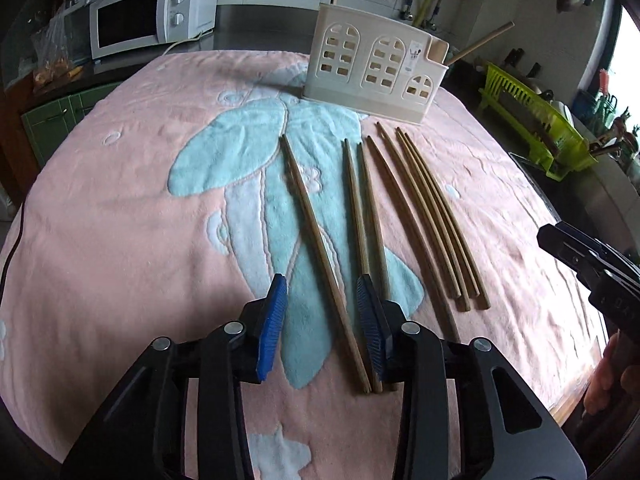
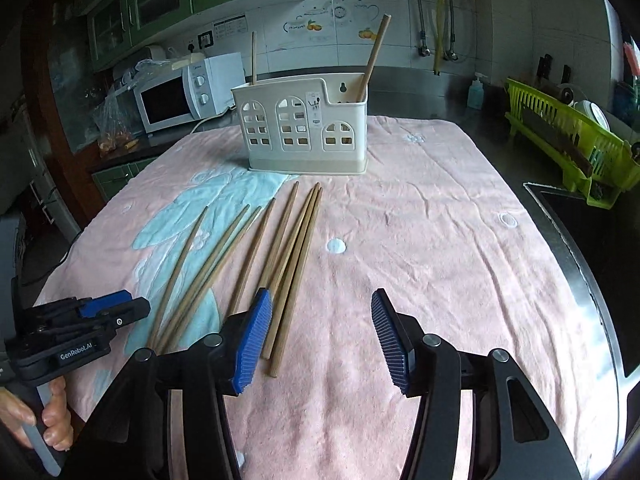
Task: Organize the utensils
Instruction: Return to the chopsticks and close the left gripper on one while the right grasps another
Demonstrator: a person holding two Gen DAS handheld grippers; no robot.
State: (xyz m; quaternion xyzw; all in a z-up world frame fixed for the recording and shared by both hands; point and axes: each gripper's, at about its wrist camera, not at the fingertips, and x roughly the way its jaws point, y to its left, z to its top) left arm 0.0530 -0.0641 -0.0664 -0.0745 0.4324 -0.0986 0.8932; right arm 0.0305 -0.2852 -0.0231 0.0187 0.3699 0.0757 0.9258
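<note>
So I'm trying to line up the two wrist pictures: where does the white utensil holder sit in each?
Left wrist view: utensil holder upper centre-right, beyond the chopsticks.
Right wrist view: utensil holder upper centre, beyond the chopsticks.
Shared landmark: the microwave, behind and left of it.

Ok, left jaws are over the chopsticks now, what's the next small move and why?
Probably lower the left gripper and close on the leftmost chopstick. It already lies between the open jaws, apart from the others, and the holder behind has room.
</note>
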